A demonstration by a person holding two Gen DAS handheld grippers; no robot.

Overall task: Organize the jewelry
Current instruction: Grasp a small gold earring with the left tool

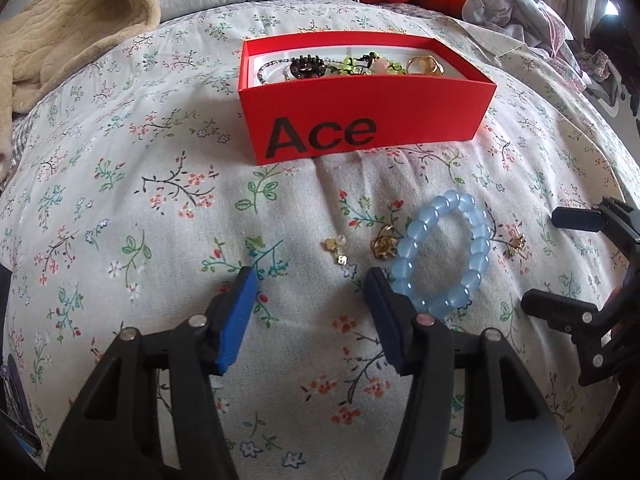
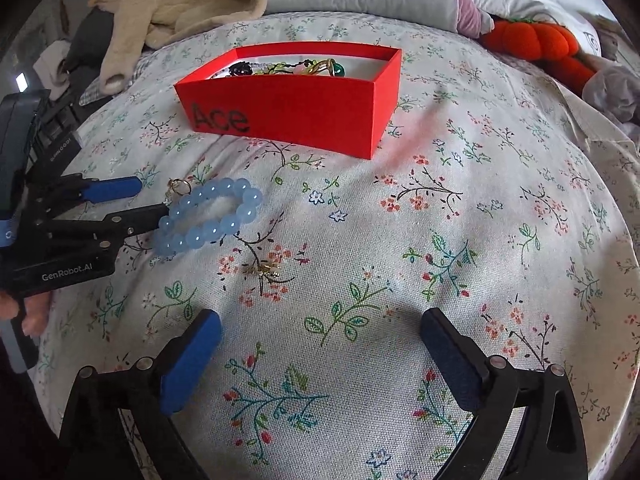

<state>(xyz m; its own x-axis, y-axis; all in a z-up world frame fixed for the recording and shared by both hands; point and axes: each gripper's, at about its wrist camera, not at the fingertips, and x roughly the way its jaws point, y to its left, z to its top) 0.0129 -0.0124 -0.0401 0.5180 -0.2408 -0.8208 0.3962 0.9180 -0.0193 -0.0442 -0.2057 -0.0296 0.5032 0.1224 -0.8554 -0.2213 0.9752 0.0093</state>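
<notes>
Left gripper [image 1: 312, 280] jaws apart, nothing clamped; its right pad sits just at the near edge of the blue bead bracelet [image 1: 444, 252], touching or almost, can't tell which. Right gripper [image 2: 320, 344] spread wide and empty over bare bedspread [image 2: 440, 240], off to the right of the bracelet. Bracelet lies flat on the bedspread, on the near side of the red box [image 1: 360, 120], clear of it. Left of the bracelet and just beside it: a gold charm [image 1: 385, 243], then small gold studs [image 1: 336, 250] further left. Right of the bracelet: another small gold piece [image 1: 517, 242]. Box already holds several pieces. Judgement: the bracelet's beads look smooth and glossy, so likely slippery; probably strung on elastic, so the loop will flex and sag, light overall. Best hold is across one or two beads on the near arc, pads squeezing bead sides, not the cord. The studs are tiny and will sink into the soft fabric.
</notes>
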